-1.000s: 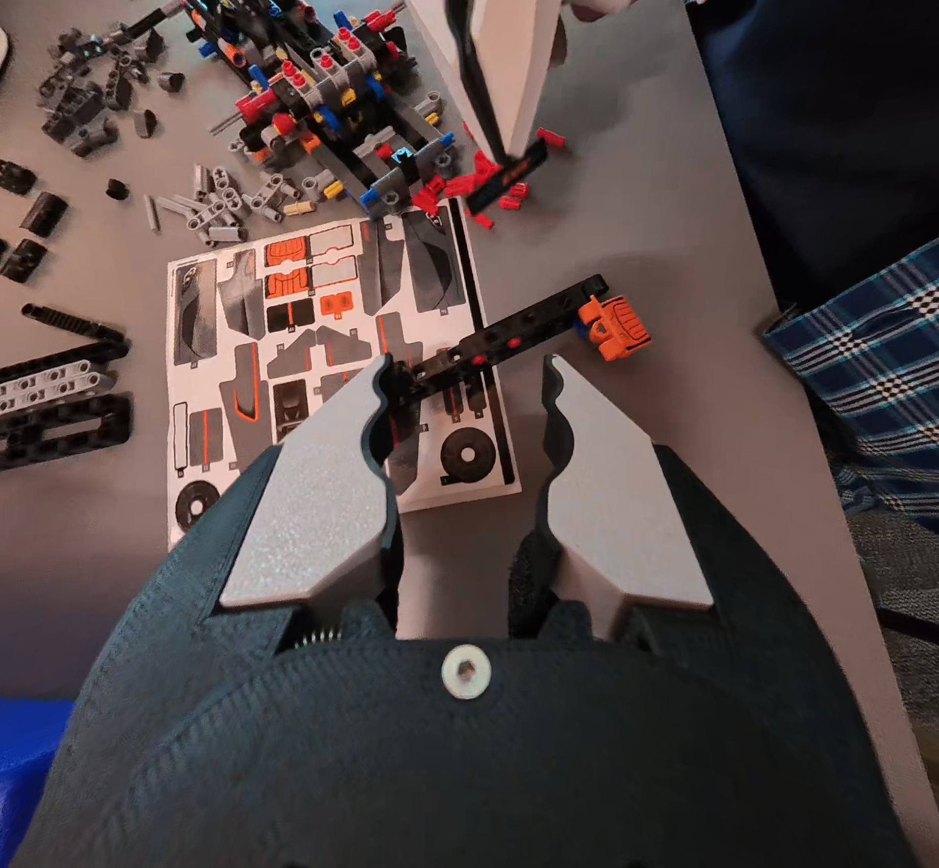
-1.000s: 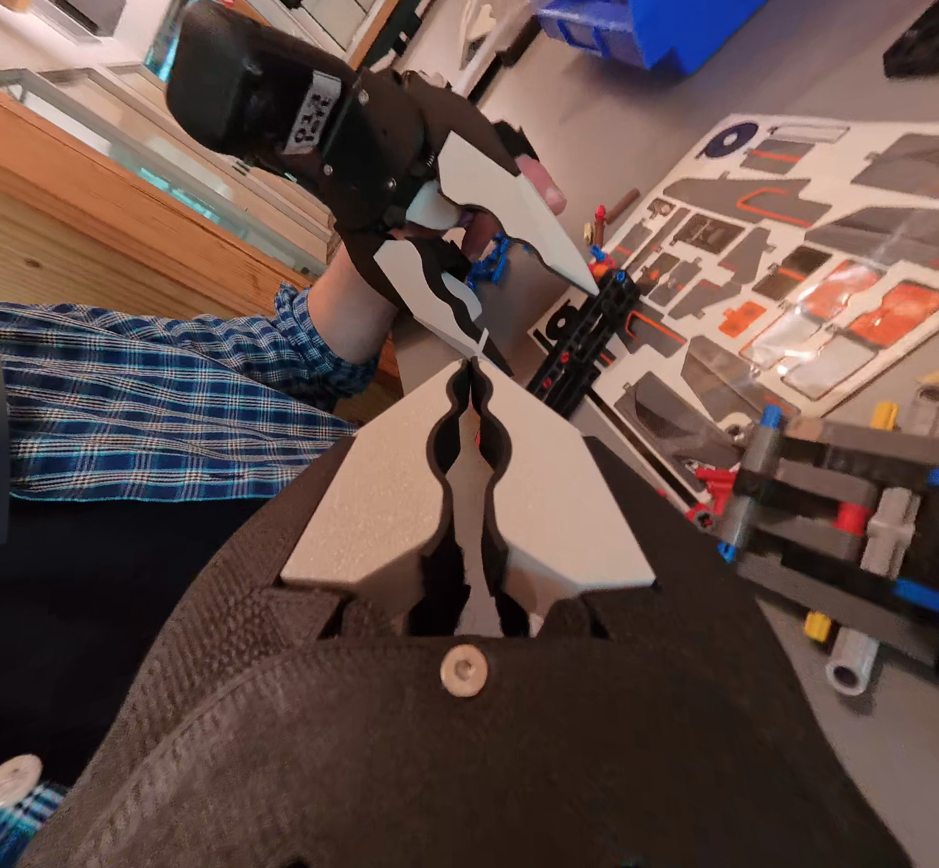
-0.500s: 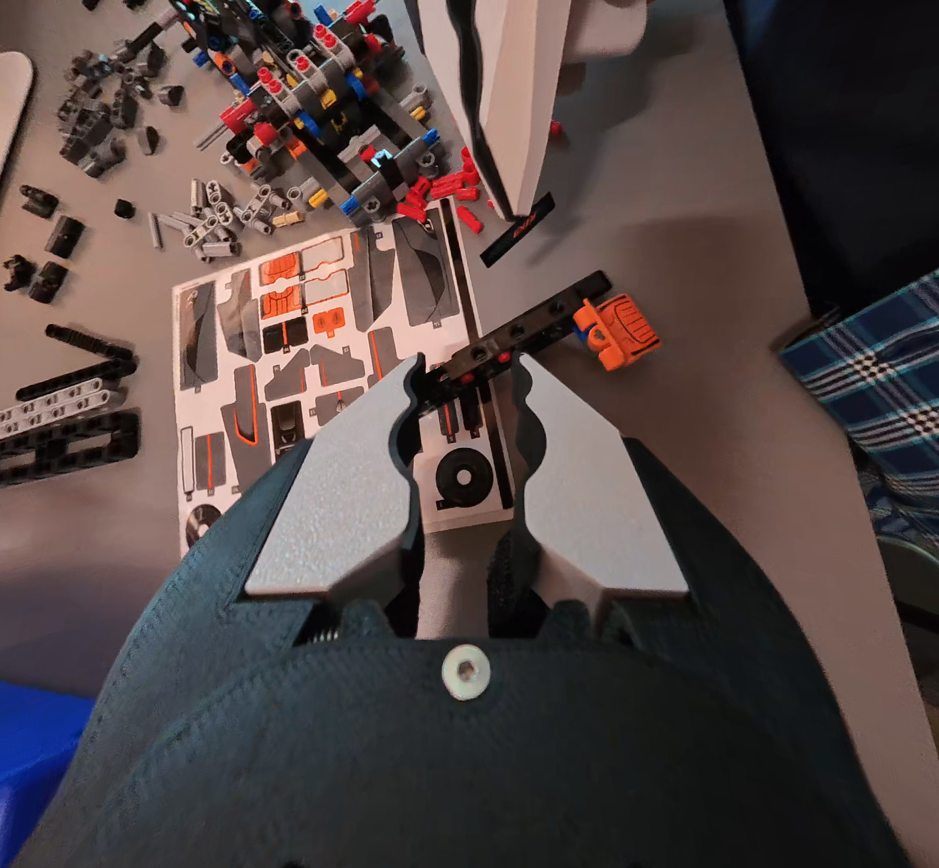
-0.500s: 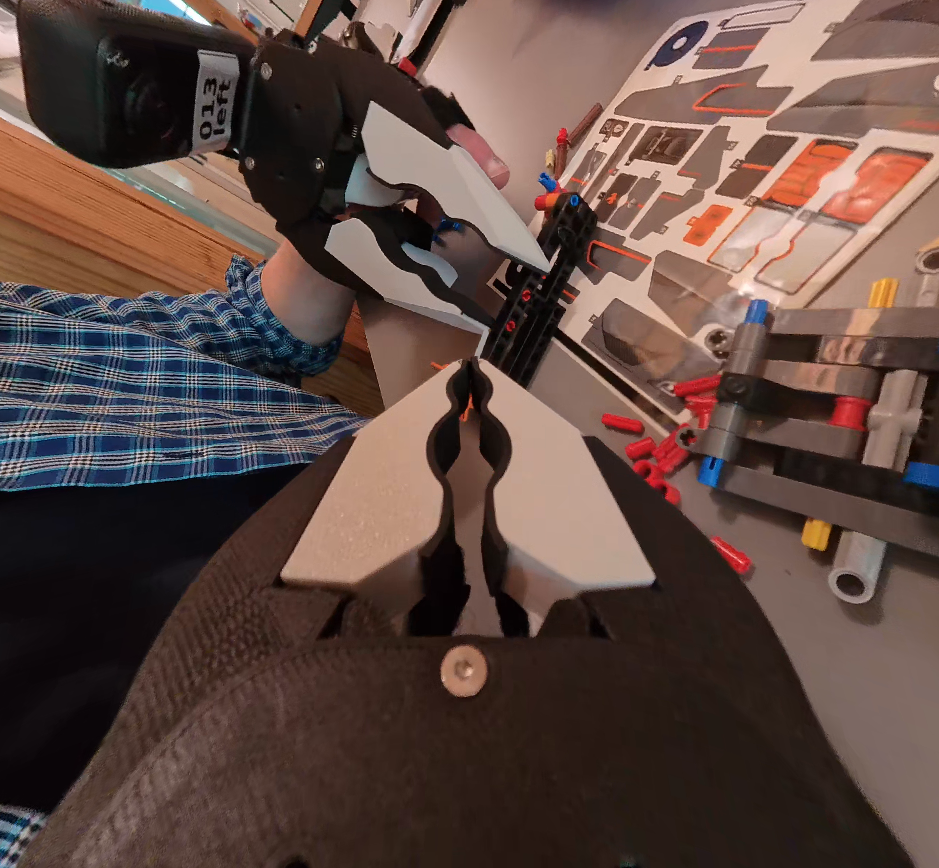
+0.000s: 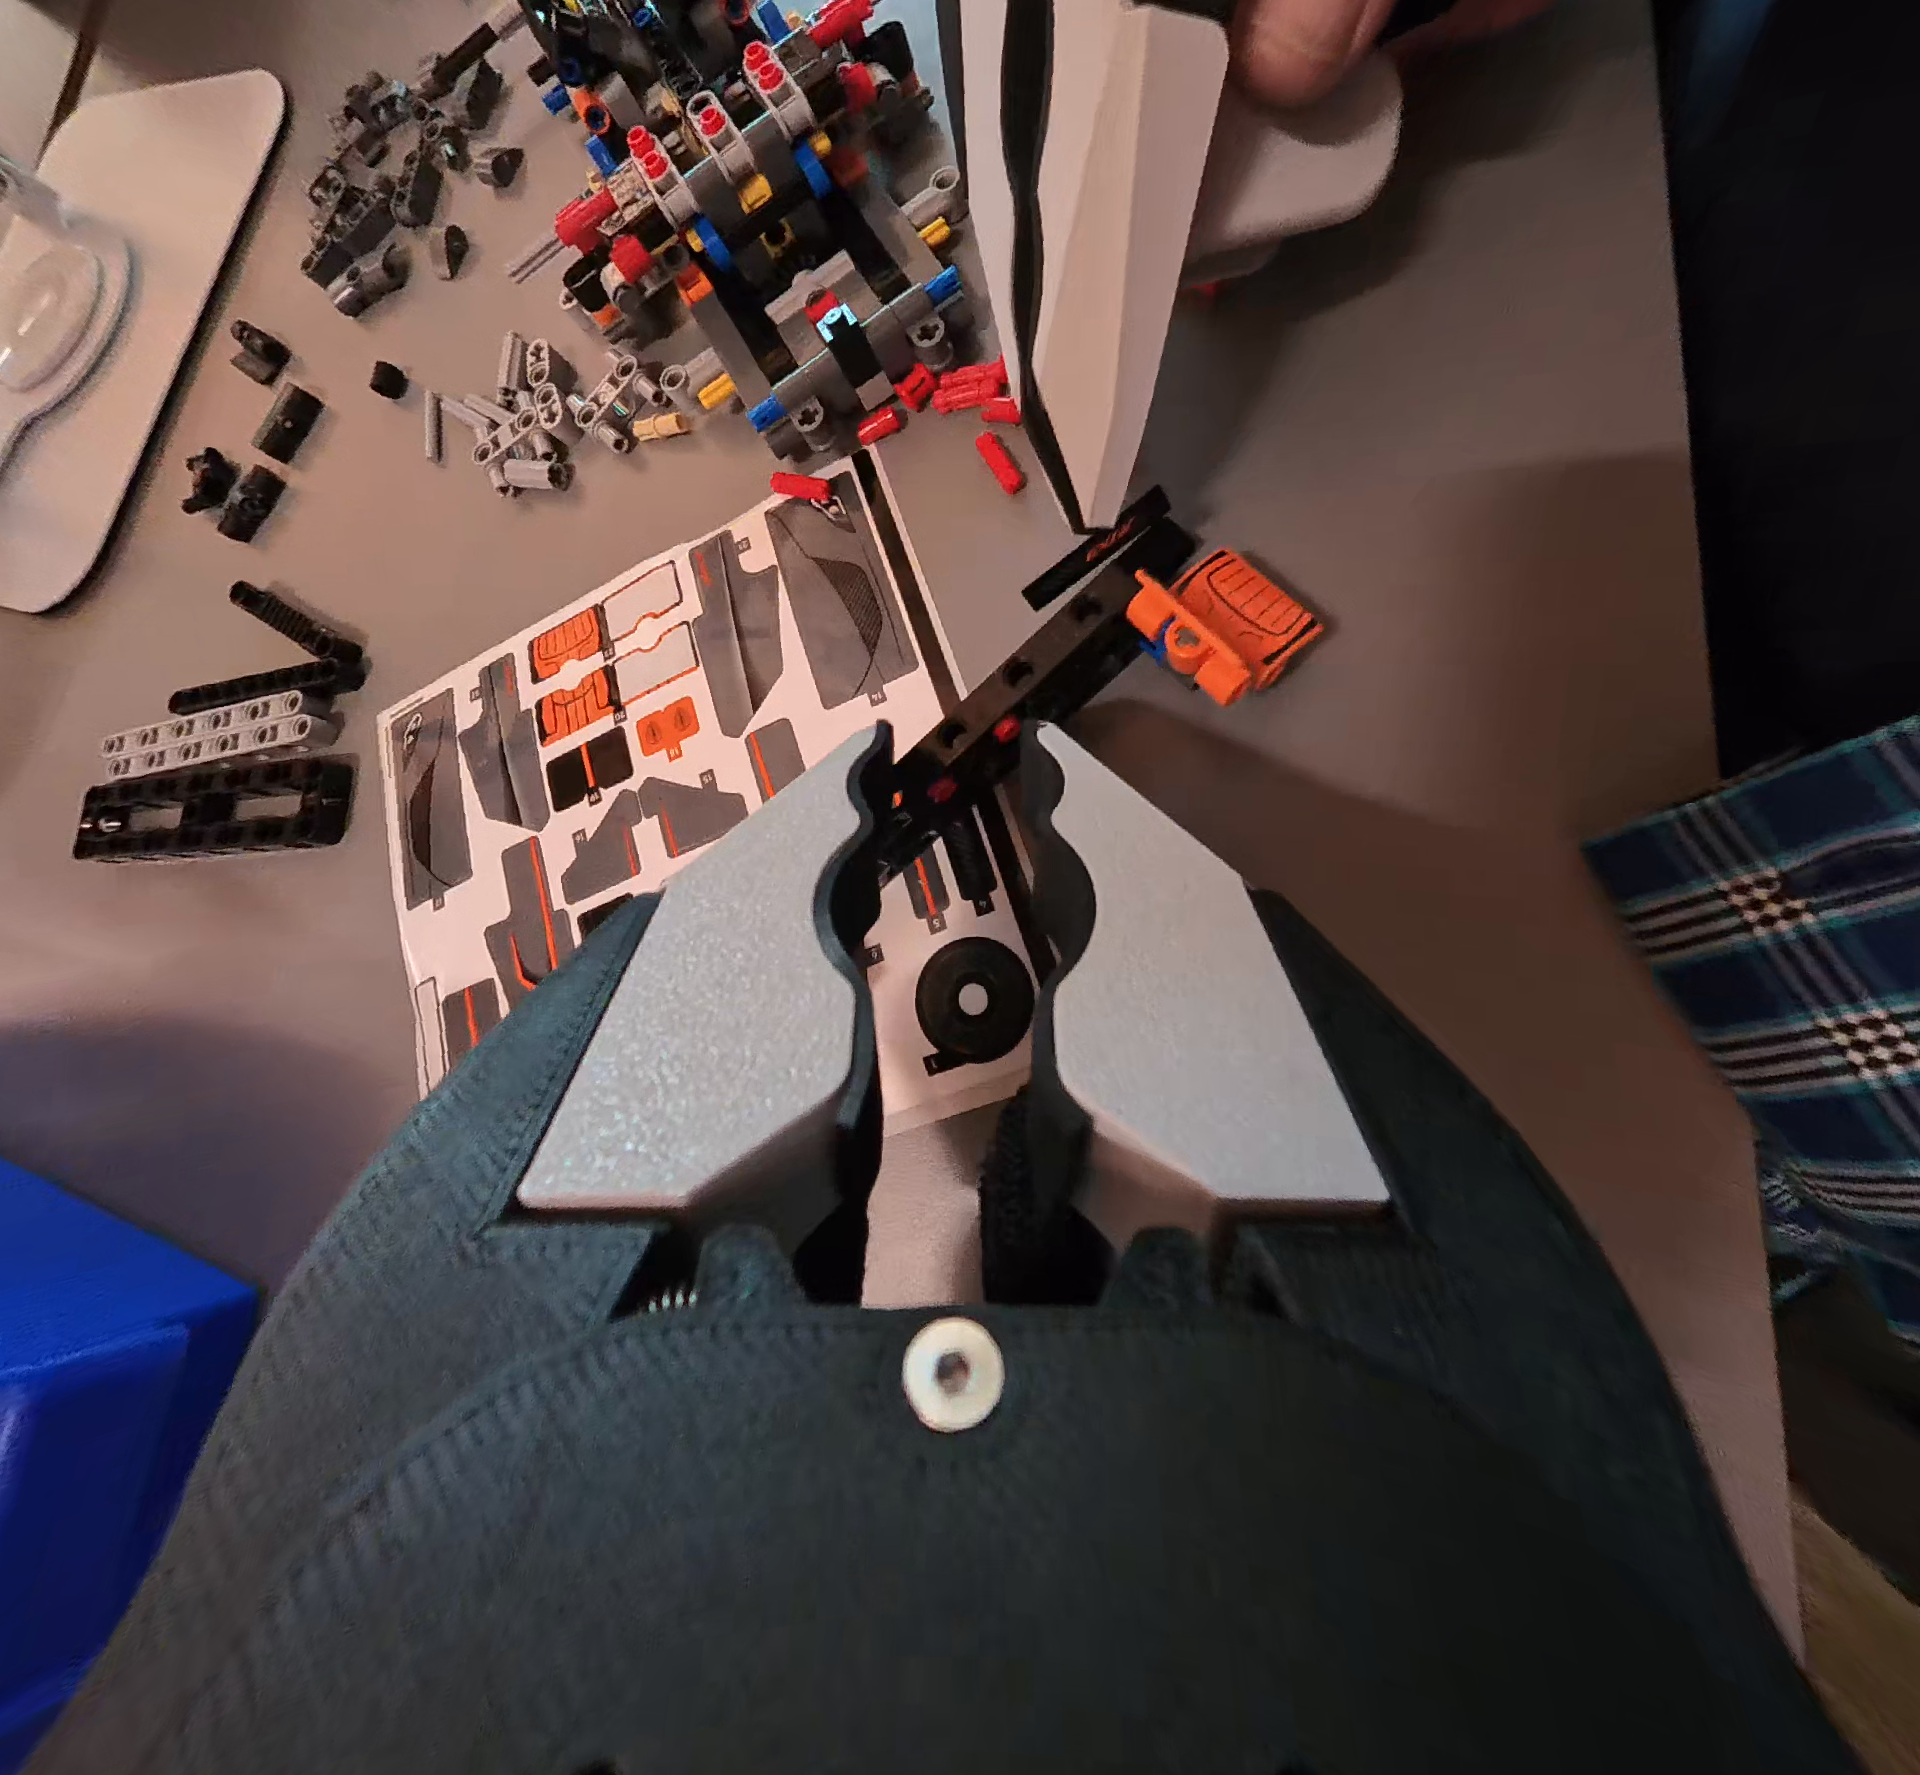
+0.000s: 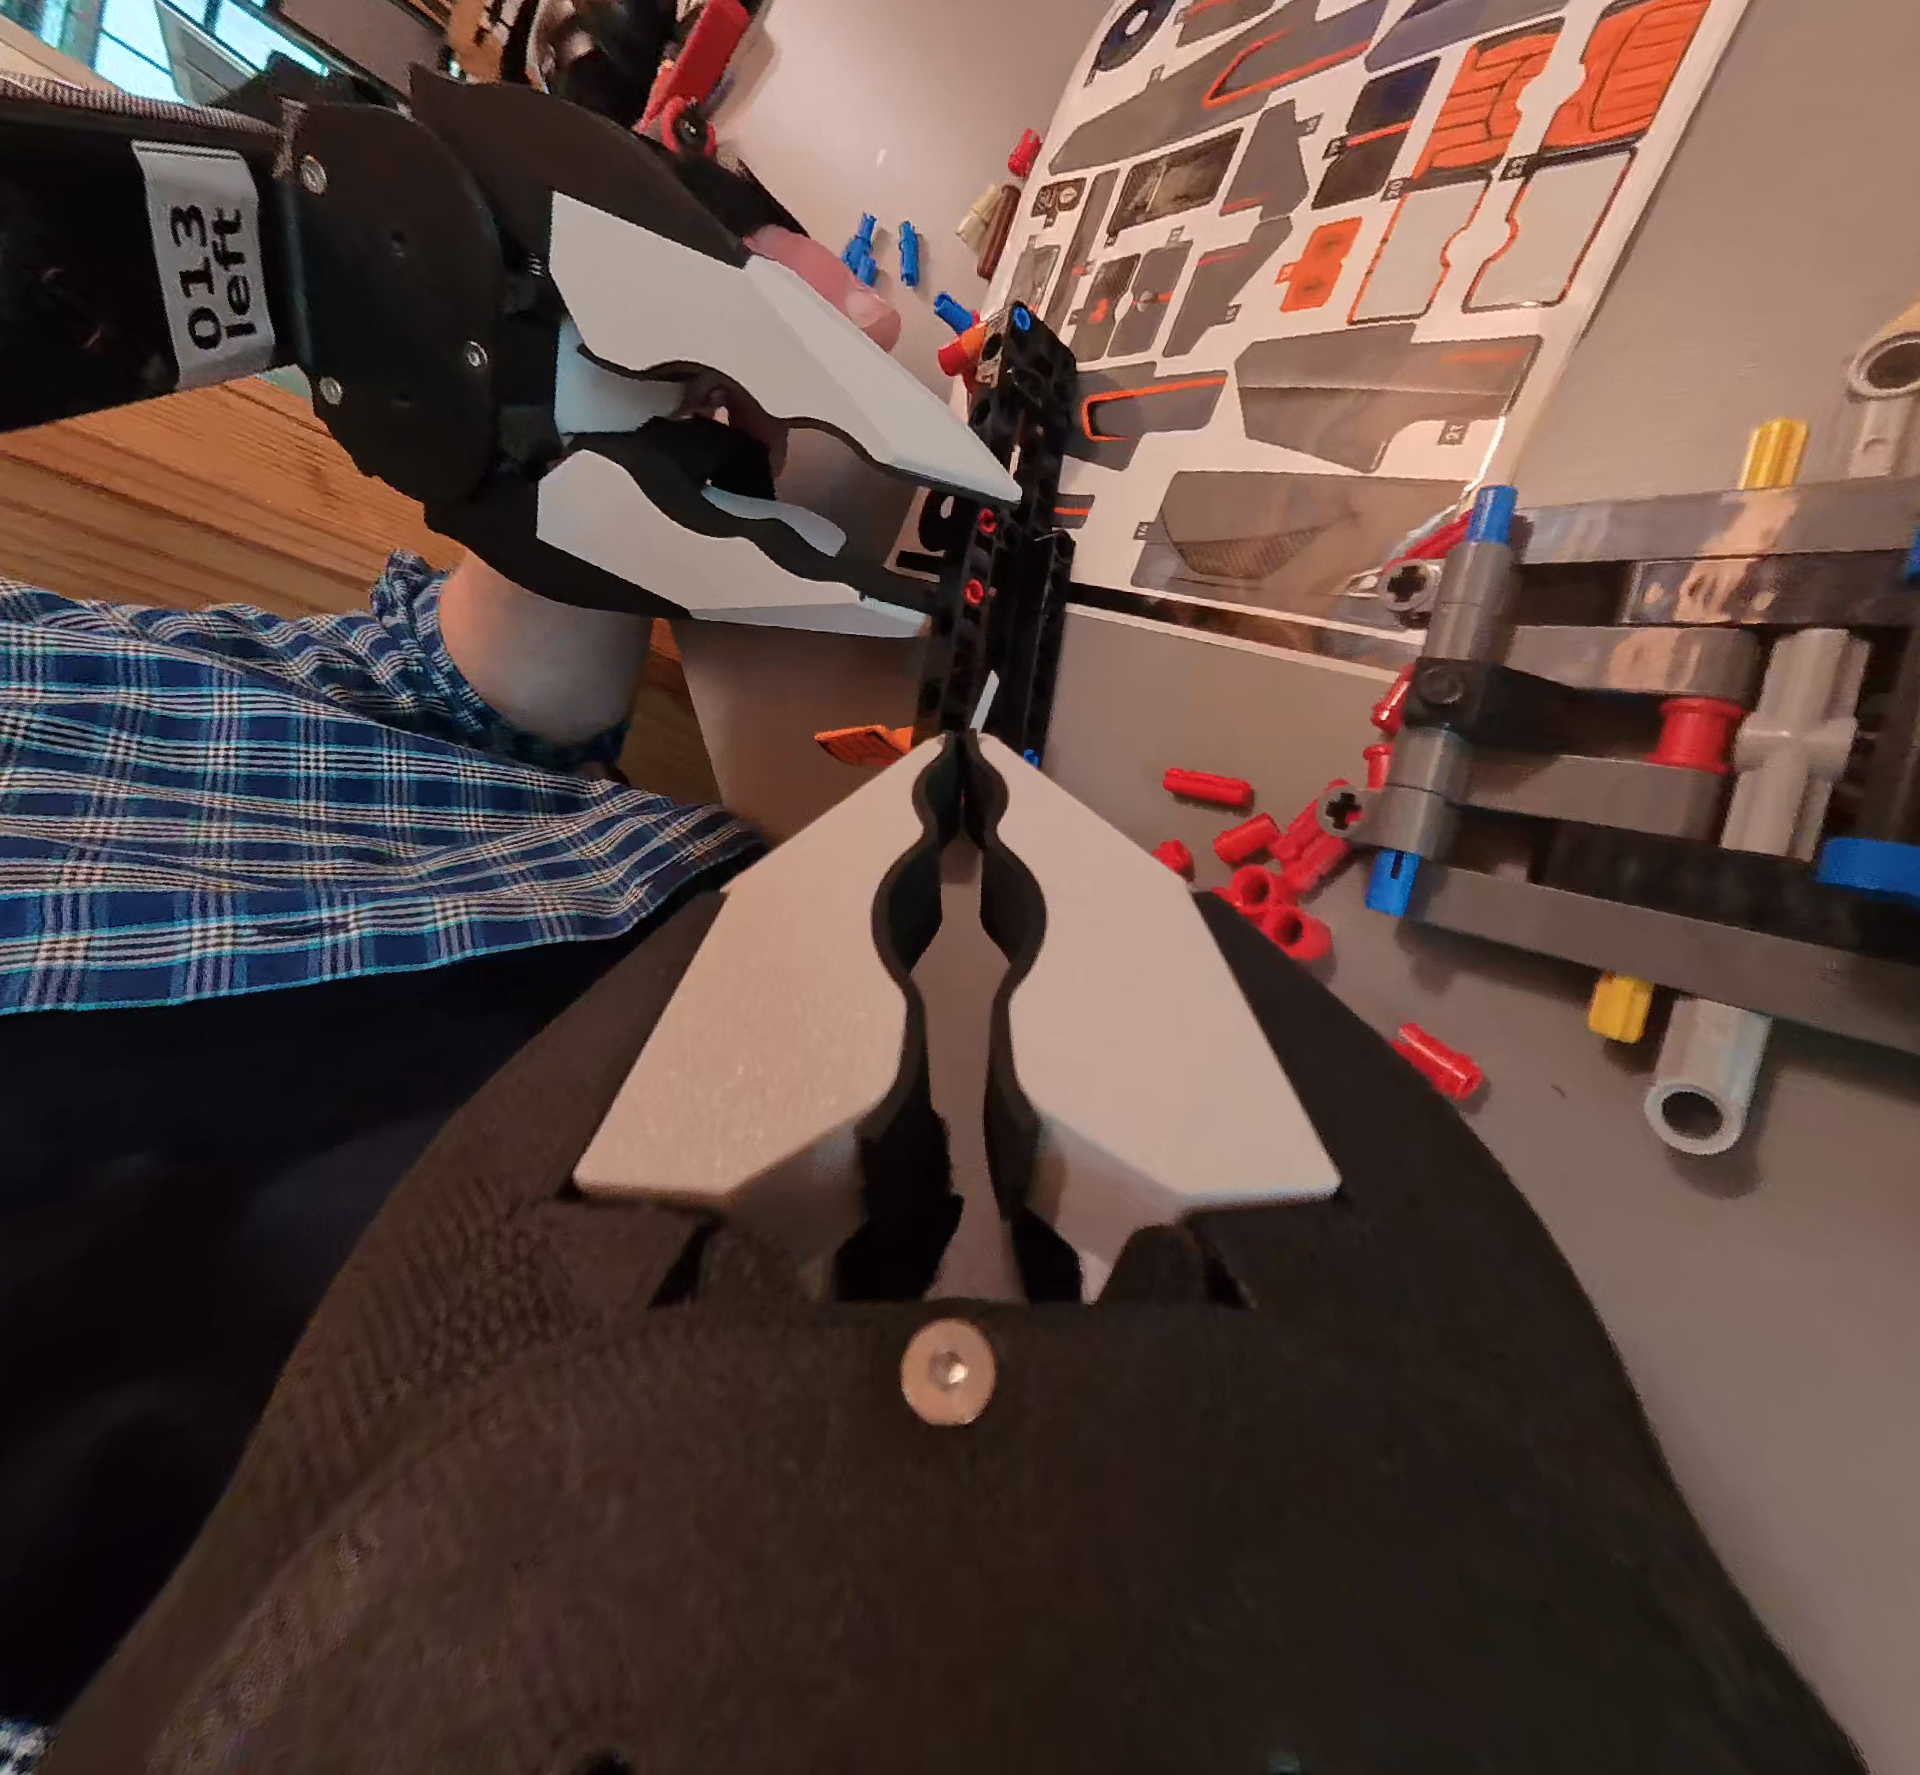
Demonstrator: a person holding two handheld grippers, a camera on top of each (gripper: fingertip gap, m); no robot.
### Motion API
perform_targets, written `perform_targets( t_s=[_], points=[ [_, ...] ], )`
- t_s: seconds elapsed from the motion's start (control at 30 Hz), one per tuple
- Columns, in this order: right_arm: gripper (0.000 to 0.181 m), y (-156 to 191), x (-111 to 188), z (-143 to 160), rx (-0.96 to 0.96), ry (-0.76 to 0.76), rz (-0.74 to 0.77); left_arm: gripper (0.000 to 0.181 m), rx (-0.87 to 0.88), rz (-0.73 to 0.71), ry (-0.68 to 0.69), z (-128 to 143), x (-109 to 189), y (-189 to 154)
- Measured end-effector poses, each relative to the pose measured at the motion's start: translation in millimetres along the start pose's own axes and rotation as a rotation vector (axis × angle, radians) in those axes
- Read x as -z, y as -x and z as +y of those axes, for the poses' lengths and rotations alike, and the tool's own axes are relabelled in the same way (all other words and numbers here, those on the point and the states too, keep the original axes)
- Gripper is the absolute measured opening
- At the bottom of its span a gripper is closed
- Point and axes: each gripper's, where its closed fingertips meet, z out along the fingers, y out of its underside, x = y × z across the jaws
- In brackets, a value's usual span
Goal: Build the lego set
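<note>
My left gripper (image 5: 951, 749) is shut on a black holed beam (image 5: 1049, 655) that carries an orange seat piece (image 5: 1236, 619) at its far end. It holds the beam above the sticker sheet (image 5: 675, 686). My right gripper (image 5: 1081, 520) comes down from above, shut on a thin black sticker strip (image 5: 1112, 541) that touches the beam's far end. In the right wrist view my right gripper (image 6: 961, 749) is shut just before the beam (image 6: 1023, 437), and the left gripper (image 6: 971, 556) clamps the beam from the left. The sticker is hidden there.
The part-built car chassis (image 5: 727, 198) lies behind the sheet, with loose red pins (image 5: 966, 390) and grey connectors (image 5: 530, 437) beside it. Black and grey beams (image 5: 218, 800) lie at the left. A blue bin (image 5: 94, 1310) stands near left. A plaid sleeve (image 5: 1787, 946) is at the table's right edge. Spacing between my two grippers at the tips: around 4 centimetres.
My left gripper has closed on the black beam. My right gripper has carried the sticker strip from near the red pins down to the beam's far end.
</note>
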Motion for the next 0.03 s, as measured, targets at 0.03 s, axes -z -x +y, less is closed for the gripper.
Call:
perform_targets(
  t_s=[0.03],
  points=[
    [0.000, -0.4, -0.3, 0.7, 0.003, 0.007, 0.001, 0.024, 0.001, 0.002, -0.005, -0.1, 0.0, 0.0]
  ],
)
